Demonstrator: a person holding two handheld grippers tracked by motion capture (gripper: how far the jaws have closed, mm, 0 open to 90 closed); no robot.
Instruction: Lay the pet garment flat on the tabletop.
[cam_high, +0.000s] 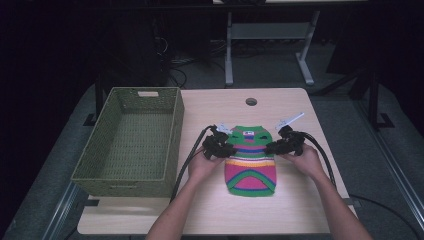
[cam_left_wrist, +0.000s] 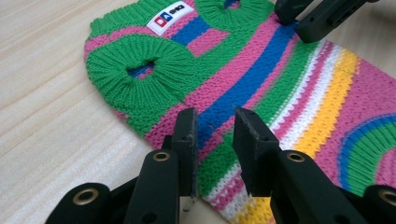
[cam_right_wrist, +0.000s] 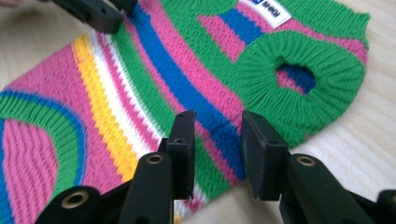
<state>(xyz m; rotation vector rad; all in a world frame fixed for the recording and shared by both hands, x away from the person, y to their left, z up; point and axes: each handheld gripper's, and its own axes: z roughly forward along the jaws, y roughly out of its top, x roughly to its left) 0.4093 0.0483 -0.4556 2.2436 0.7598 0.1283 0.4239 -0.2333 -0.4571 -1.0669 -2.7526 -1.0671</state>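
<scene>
My left tool (cam_left_wrist: 215, 128) sits low over the left edge of the knitted striped sweater (cam_high: 250, 160), its jaws parted with a narrow gap and the knit lying flat under them, not pinched. My right tool (cam_right_wrist: 217, 135) mirrors it at the sweater's right edge, jaws likewise a little apart over the pink and blue stripes, gripping nothing. In each gripper view the other tool's black tip shows at the far edge of the knit.

The sweater lies spread flat on the tabletop (cam_high: 280, 210), right of centre. Its long axis runs away from me: the green collar end with the white label (cam_left_wrist: 169, 17) points to the far edge, the pink-and-green hem points toward me. Two green ribbed sleeve openings (cam_left_wrist: 142, 70) sit near the collar, one on each side, and the stripes cross the body from side to side.

Well to the left of my left hand (cam_high: 202, 165) stands an olive woven basket (cam_high: 172, 120), long side running front to back.
</scene>
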